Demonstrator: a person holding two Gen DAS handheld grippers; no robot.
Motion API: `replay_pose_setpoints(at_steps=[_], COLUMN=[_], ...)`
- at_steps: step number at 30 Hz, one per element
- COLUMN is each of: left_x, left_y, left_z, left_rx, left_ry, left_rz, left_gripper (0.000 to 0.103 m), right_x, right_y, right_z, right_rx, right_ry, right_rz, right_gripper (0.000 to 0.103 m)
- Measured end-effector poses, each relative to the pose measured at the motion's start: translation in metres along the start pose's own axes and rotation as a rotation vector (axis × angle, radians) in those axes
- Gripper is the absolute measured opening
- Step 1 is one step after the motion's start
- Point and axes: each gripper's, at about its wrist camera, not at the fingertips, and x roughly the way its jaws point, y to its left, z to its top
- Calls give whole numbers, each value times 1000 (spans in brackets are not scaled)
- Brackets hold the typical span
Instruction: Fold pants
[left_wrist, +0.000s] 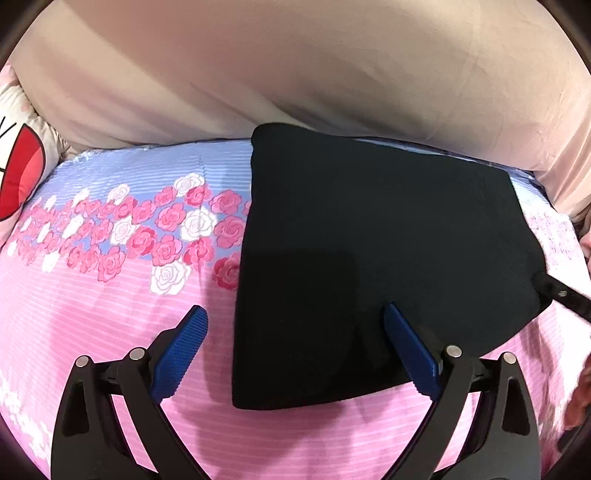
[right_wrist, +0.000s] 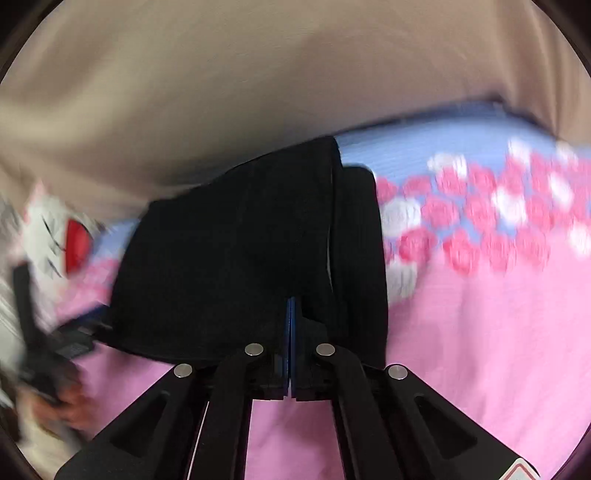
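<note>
The black pants (left_wrist: 369, 240) lie folded into a thick rectangle on the pink and blue floral bedsheet (left_wrist: 110, 295). My left gripper (left_wrist: 295, 321) is open and empty; its left blue pad (left_wrist: 181, 350) is over the sheet, its right pad (left_wrist: 410, 347) over the pants' near edge. In the right wrist view, which is blurred, my right gripper (right_wrist: 290, 306) is shut on the near edge of the pants (right_wrist: 229, 258), with a fold of fabric (right_wrist: 358, 258) standing beside it. The right gripper's tip also shows at the pants' right corner in the left wrist view (left_wrist: 565, 295).
A beige quilt or pillow (left_wrist: 295, 74) lies along the far side of the bed. A cushion with a red and white cartoon print (left_wrist: 18, 173) sits at the far left. It also shows in the right wrist view (right_wrist: 70, 236).
</note>
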Motion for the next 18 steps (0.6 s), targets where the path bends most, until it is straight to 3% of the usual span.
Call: replay_pose_setpoints(at_steps=[2,5,8,9,12,14,18], left_x=[2,3,1,-2,-12,-23,-51], left_y=[2,1,-1,-3,-7,-11,-18], left_z=[1,0,-1,-1,-3,-6,-12], left_rx=[-4,2,13,22,49,62,90], left_ry=[2,-1,-9,-15,-41,-62,-114], left_rz=[2,7,19,31,71,82,94], left_gripper=[94,94,94,94,94,94,94], right_x=[-22,-33,6,18,-2,-24,-59], right_y=[20,45,37,29,42,54,70], right_z=[2,-3,-9,-12,-11,-15,-34], right_rx=[-39,-115,-131,-120,-91,-91,-92], right_ry=[-52,-105,-35,-31,-49,-112,-188], right_rz=[-50,-51,-147,-142,-137,-139,-141], right_gripper=[3,3,0,0,0,5,6])
